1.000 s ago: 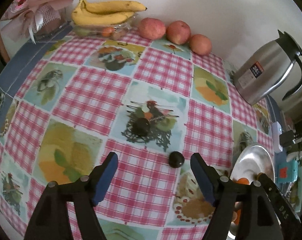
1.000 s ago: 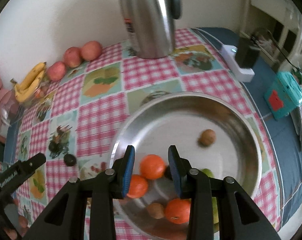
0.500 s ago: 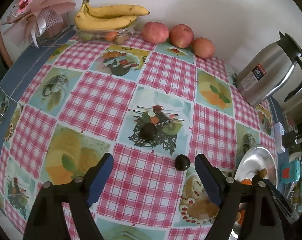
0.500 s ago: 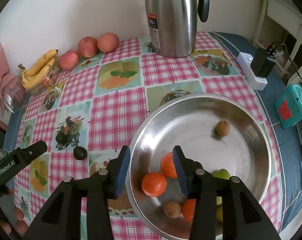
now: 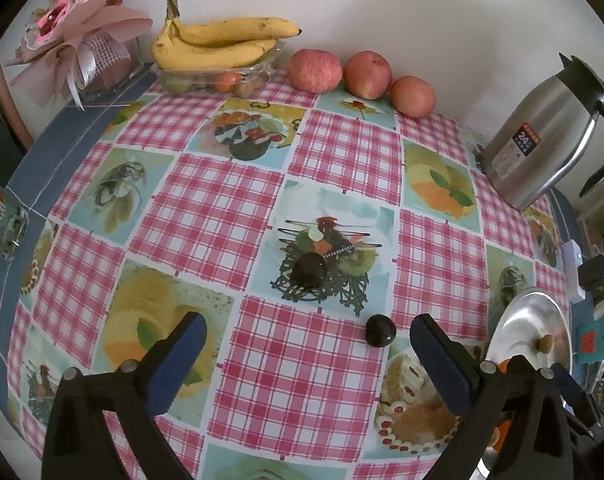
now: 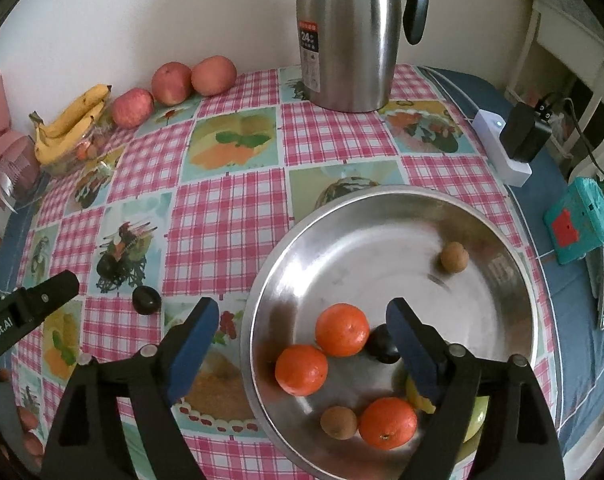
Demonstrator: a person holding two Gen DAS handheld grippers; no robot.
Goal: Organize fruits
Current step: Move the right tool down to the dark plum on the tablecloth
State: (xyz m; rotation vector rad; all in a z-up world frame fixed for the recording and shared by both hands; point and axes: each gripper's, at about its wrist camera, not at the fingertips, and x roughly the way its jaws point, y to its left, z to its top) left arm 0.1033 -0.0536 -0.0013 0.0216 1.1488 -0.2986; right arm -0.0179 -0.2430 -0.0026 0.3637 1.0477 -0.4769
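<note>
On the tabletop (image 5: 333,152), covered by a pink checked cloth with fruit pictures, two dark plums lie loose: one plum (image 5: 309,269) sits on a printed fruit picture near the middle, the other plum (image 5: 379,330) lies nearer the left hand-held gripper (image 5: 307,354), just inside its right finger. Left hand-held gripper hangs over the cloth, jaws opening wide, nothing between the pads, released. Right hand-held gripper (image 6: 302,344) hangs over the near left part of a steel bowl (image 6: 381,216), jaws opening, released; pads press on nothing, though two oranges (image 6: 341,329) (image 6: 301,369) in the bowl show in the gap between the fingers. Third orange (image 6: 387,423) sits lower in the bowl beside a brown kiwi (image 6: 339,422). Dark plum (image 6: 381,345) rests in the bowl, touching the upper orange, just beside the right finger. Another brown kiwi (image 6: 454,256) lies alone at the bowl's far right side. Yellow-green fruit partly hidden behind the right finger, cannot tell what kind. At the far edge by the wall: bananas (image 5: 218,44) on a clear tray holding small fruit, then three apples (image 5: 314,70) in a row. Steel jug (image 6: 343,36) stands beyond the bowl. Pink wrapped bouquet (image 5: 74,36) sits at the far left corner.
</note>
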